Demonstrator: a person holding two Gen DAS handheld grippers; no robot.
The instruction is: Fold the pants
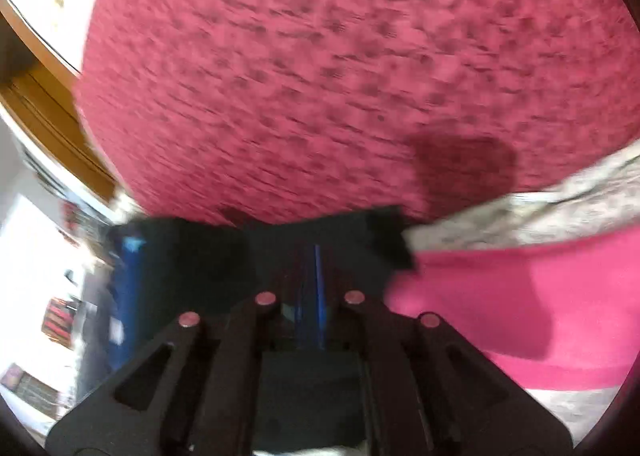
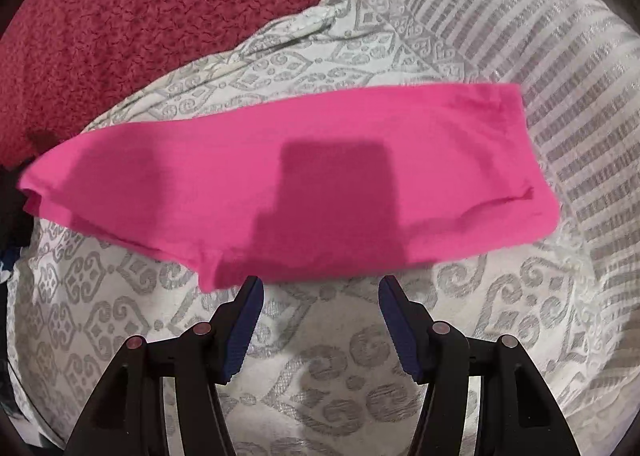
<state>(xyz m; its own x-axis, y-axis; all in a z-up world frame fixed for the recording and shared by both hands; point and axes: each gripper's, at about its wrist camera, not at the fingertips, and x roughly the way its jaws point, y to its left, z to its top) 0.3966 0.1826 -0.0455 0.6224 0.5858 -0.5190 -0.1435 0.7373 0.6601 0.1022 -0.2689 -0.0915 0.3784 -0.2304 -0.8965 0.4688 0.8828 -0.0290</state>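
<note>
Pants (image 2: 288, 184) lie already folded into a narrow pink band on the patterned bedspread (image 2: 520, 56), so little seems left beyond another fold. Left gripper (image 1: 316, 252) is pressed together, empty; right gripper (image 2: 320, 292) hangs spread just short of them.

No lettering, label, brand or number could be read in either wrist view; small items at the left view's edge were too blurred to make out.
</note>
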